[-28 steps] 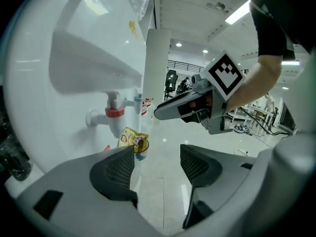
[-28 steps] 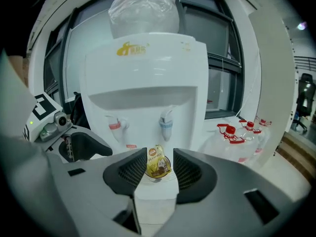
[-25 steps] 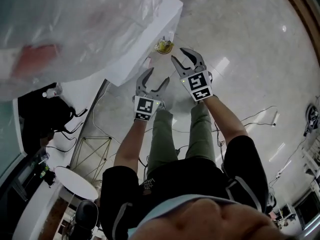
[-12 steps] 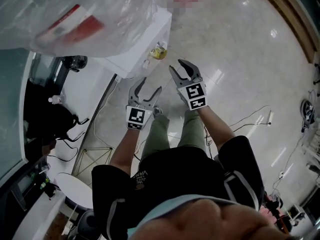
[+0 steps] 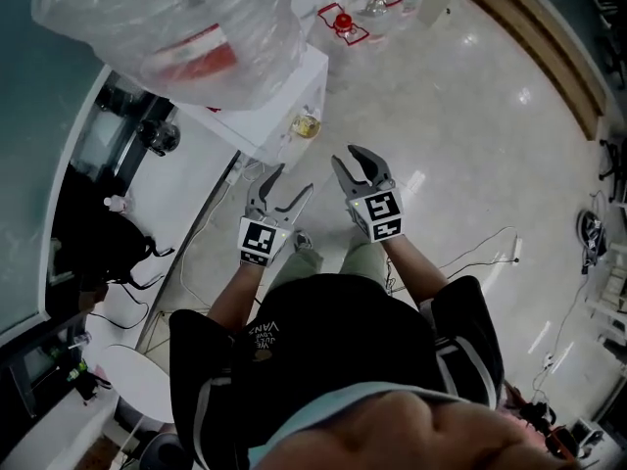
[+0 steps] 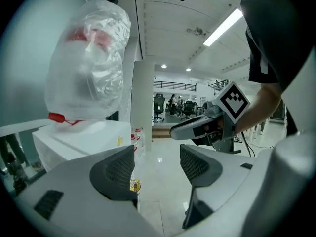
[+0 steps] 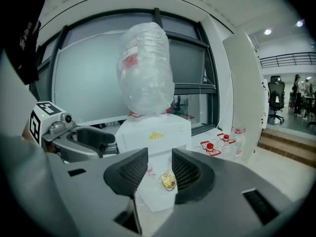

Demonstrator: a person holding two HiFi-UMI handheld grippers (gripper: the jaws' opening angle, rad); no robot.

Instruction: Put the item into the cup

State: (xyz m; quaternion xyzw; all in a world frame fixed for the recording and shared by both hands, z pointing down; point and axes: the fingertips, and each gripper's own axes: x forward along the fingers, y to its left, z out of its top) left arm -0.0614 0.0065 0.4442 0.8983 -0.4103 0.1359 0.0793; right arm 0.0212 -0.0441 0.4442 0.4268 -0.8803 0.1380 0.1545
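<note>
The yellow item (image 7: 169,180) sat at the front of the white dispenser (image 7: 153,132), on its ledge, seemingly in or against a small clear cup (image 5: 306,125); which of the 2, I could not tell. It looked small, light and glossy, probably a soft wrapper that would crumple or slip, so a gentle pinch across its middle seemed best. A thin cup would likely tip easily.

The right gripper (image 7: 158,174) pointed at it from well short, jaws partly apart with nothing between them. The left gripper (image 6: 158,167) hung beside it, jaws wider and also empty. A plastic-wrapped bottle (image 5: 186,27) topped the dispenser, and 2 red-capped jugs (image 5: 343,23) stood on the floor beyond.
</note>
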